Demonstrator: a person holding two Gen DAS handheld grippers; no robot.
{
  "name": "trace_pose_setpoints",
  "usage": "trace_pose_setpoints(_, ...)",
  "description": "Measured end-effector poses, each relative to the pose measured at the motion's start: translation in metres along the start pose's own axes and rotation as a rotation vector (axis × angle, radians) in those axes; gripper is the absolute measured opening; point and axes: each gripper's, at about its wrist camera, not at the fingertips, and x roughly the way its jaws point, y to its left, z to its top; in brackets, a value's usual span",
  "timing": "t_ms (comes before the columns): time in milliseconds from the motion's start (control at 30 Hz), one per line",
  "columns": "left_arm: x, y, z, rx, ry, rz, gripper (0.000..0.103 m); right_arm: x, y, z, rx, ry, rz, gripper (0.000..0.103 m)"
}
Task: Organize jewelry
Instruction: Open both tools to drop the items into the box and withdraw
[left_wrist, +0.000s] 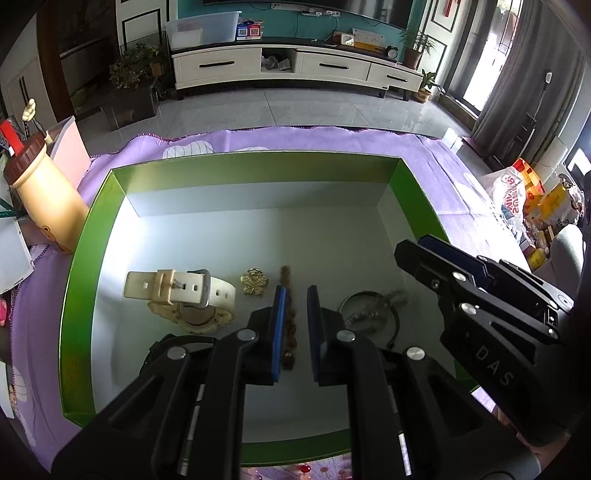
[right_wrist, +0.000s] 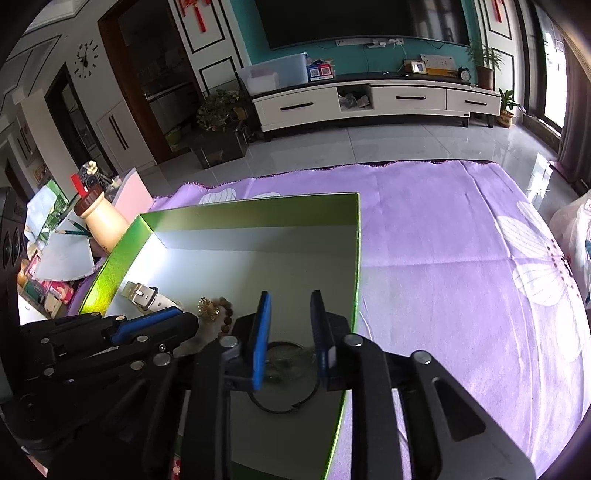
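Living room: grey tile floor, white TV cabinet; desk under purple floral cloth. Green box holds watch, gold brooch, bead bracelet, bangle. Left claw together, empty, above beads; right claw slightly apart, empty, over bangle.

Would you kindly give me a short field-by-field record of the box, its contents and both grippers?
container: green box, open, on purple cloth
contents, left to right: cream watch, gold brooch, brown bead bracelet, metal bangle with a tangled chain
left gripper: jaws nearly together, above the bead bracelet; grip unclear
right gripper: open, above the bangle, holding nothing
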Motion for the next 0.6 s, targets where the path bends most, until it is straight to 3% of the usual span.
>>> trace_pose_setpoints(67, -0.004, -0.001, -0.001, 0.005, -0.008, -0.003, 0.014, -0.005, 0.000, -0.002, 0.001, -0.008, 0.012, 0.022)
trace_pose_setpoints(300, -0.033, -0.003, -0.006, 0.023, -0.071, -0.014, 0.056, -0.040, 0.004, -0.017, -0.020, -0.058, 0.027, 0.023)
trace_pose_setpoints(367, -0.044, -0.002, -0.009, 0.023, -0.089, -0.011, 0.064, -0.052, 0.006, -0.022, -0.031, -0.070, 0.033, 0.024)
trace_pose_setpoints(600, -0.086, 0.020, -0.034, -0.031, -0.129, -0.012, 0.093, -0.087, 0.019, -0.049, -0.074, -0.075, 0.057, 0.047)
